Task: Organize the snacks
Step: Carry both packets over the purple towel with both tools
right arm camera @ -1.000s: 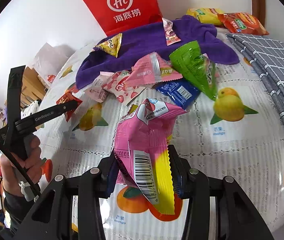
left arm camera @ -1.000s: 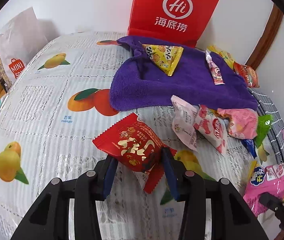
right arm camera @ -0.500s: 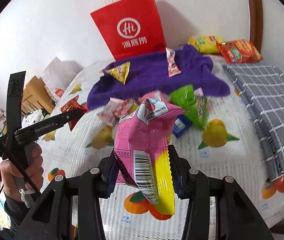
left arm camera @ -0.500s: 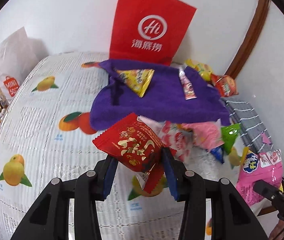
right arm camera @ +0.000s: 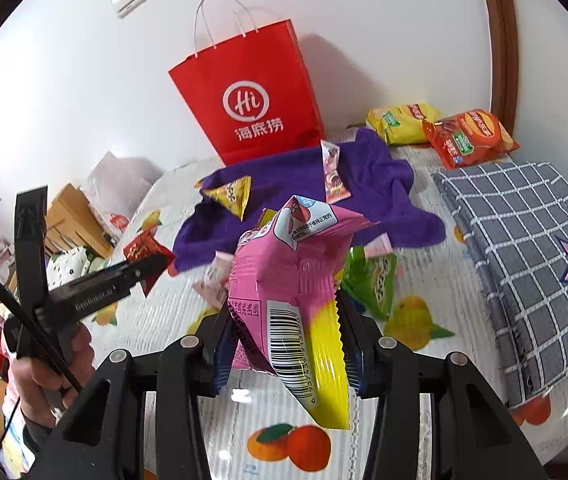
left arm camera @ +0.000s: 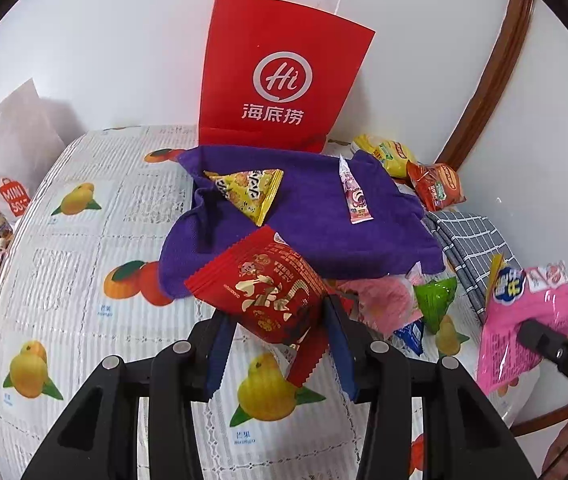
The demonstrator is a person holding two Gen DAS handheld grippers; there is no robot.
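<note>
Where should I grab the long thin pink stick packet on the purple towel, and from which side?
Take the pink stick packet across its narrow width near the middle, coming straight down from above. It lies flat on the purple towel, long and slim, so its long edges give the pads two parallel faces. Nothing crowds it: the yellow triangle packet lies well apart.

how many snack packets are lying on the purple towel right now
2. A yellow triangular packet lies on the purple towel toward its left side, and a slim pink stick packet lies toward its right. Folds could hide more.
</note>
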